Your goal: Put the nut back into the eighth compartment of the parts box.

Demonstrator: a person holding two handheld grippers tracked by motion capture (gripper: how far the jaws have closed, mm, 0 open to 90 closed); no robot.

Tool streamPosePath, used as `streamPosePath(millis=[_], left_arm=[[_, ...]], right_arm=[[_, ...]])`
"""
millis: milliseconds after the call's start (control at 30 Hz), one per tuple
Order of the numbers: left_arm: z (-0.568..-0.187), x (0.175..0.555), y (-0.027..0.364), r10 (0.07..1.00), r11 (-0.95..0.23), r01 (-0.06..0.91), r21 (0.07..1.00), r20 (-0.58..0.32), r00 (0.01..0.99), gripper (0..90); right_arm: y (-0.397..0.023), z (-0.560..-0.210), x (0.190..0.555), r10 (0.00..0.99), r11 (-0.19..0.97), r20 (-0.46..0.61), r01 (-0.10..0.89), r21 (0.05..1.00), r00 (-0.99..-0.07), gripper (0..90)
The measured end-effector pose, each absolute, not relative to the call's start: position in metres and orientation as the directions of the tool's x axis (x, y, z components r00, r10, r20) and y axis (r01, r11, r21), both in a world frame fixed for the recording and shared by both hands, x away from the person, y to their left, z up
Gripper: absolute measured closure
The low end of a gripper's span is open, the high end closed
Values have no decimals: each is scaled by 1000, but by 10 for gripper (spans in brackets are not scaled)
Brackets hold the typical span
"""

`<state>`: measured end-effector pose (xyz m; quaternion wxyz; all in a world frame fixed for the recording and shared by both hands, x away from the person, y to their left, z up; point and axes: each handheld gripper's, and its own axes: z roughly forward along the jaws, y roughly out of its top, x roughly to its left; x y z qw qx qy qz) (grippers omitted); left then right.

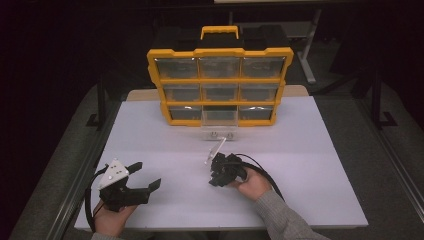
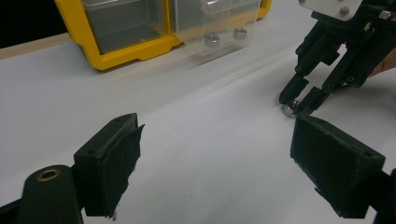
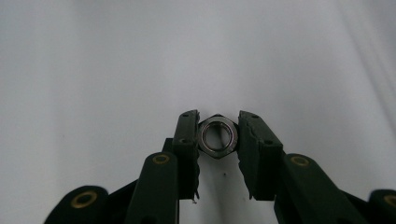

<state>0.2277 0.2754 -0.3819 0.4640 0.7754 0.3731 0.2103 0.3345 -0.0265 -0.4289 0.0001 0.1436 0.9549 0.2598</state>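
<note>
A dark room surrounds a white table (image 1: 165, 145) that fills the middle of the high view. At its far edge stands a yellow-framed organizer case (image 1: 220, 85) with a yellow handle on top and three rows of three clear drawers. The bottom middle drawer (image 1: 219, 121) is pulled out toward the person, and two metal nuts (image 2: 225, 36) lie at its front.

The left gripper (image 1: 146, 175) sits at the near left of the table, held by the person's left hand (image 1: 112, 220), a grey three-cornered plate on top. Its jaws stand wide apart with nothing between them, and its own view shows bare white table between the two black pads.

The right gripper (image 3: 218, 137) is near the middle of the table, in front of the pulled-out drawer, held by the right hand (image 1: 252, 184) in a grey sleeve, with its cable looping off to the right. Its jaws are closed onto a hex nut (image 3: 217, 136), one pad pressing each of two opposite sides. The nut is silvery and shiny, six-sided, with a round hole through the middle and a bright ring around the bore; it faces the right gripper's camera flat on. From the left gripper view, the same nut shows as a small bright piece at the tips of the right gripper, down at the table surface; whether it touches the table cannot be told.
</note>
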Motion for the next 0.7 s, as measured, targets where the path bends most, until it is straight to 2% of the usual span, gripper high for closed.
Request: streamPosePath(millis=[700], left_arm=[[-382, 228, 276, 776, -279, 386, 879, -30, 630, 158]], right_arm=[[-37, -418, 345, 282, 793, 161, 324, 516, -946, 691]])
